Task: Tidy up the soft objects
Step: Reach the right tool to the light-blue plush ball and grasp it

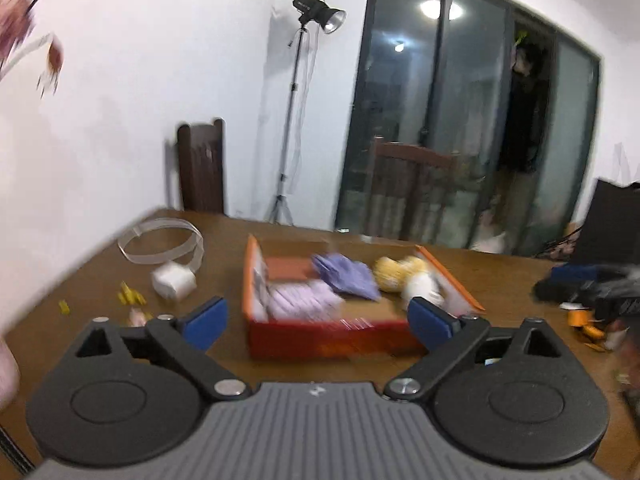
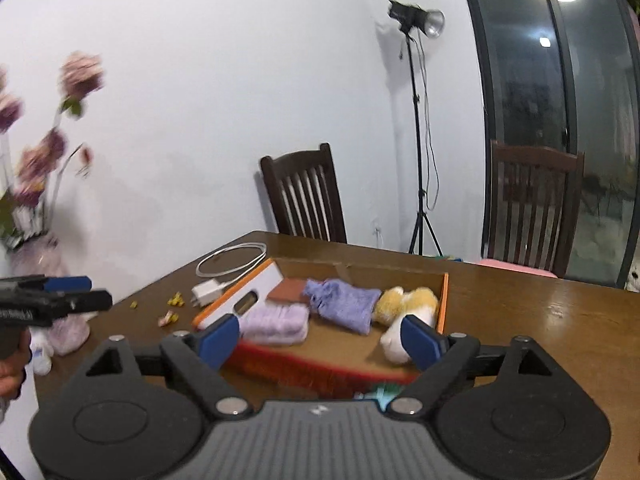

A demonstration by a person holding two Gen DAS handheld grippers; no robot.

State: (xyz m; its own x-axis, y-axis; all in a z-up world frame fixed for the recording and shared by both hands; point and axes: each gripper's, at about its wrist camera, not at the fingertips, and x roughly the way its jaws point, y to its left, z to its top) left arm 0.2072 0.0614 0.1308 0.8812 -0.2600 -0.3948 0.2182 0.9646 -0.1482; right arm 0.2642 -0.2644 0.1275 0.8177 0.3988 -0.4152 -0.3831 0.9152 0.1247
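The wooden surface (image 2: 540, 320) carried an orange-walled box (image 2: 442, 300) just ahead of both tools. Inside it lay a folded lilac towel (image 2: 276, 322), a purple knitted sock (image 2: 344, 302) and a yellow-and-white plush toy (image 2: 404, 308). Outside it, a pinkish soft item (image 2: 68, 334) lay left of the box, well apart from it; its long axis could not be told. The left hand-held gripper (image 1: 318, 318) was the nearer, judged by its position. Both it and the right hand-held gripper (image 2: 320, 340) stood wide open and empty. The sock's long axis ran left-right across the box.
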